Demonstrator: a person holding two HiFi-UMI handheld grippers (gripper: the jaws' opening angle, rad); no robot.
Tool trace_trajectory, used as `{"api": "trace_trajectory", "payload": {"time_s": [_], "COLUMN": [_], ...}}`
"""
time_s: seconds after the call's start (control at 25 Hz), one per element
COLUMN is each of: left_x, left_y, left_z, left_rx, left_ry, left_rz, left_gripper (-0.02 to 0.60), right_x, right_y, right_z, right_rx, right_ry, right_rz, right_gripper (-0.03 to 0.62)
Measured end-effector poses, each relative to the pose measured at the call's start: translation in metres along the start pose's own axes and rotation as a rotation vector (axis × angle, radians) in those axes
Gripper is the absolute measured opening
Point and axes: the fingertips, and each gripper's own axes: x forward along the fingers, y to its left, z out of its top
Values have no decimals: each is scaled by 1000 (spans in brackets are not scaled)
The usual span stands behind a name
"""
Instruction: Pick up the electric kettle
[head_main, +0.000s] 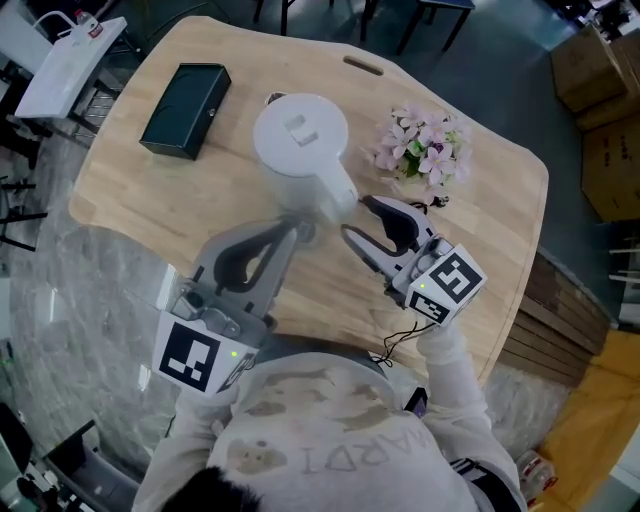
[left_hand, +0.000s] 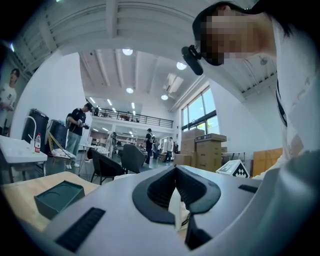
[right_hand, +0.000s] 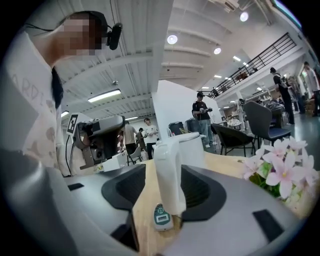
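A white electric kettle (head_main: 300, 140) stands in the middle of the wooden table (head_main: 490, 230), its handle (head_main: 337, 195) pointing toward me. My right gripper (head_main: 356, 216) is open, one jaw on either side of the handle. In the right gripper view the upright white handle (right_hand: 167, 165) stands between the two dark pads, apart from both, and a small teal-and-white display (right_hand: 161, 217) lies at its foot. My left gripper (head_main: 298, 232) is shut, with its tip at the kettle's near left side. Only a sliver of white (left_hand: 176, 212) shows below the joined pads of the left gripper (left_hand: 175, 172).
A dark green box (head_main: 186, 96) lies at the table's back left, also seen in the left gripper view (left_hand: 57, 196). Pink flowers (head_main: 425, 145) stand right of the kettle, close to my right gripper. Cardboard boxes (head_main: 600, 100) sit on the floor at right.
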Motion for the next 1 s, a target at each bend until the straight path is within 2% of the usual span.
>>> {"api": "trace_trajectory", "payload": {"time_s": [0.28, 0.64, 1.0], "left_x": [6, 6, 6], "left_y": [15, 32, 42], "left_z": [-10, -16, -22], "left_rx": [-12, -19, -29], "left_ry": [18, 30, 44], "left_rz": [9, 36, 49], "left_gripper": [8, 8, 8], "right_x": [27, 53, 63], "right_y": [-8, 5, 20], "right_z": [-20, -24, -30], "right_rx": [0, -26, -37], "right_ry": [82, 137, 170], "right_rz": [95, 263, 372], "right_gripper": [207, 207, 204]}}
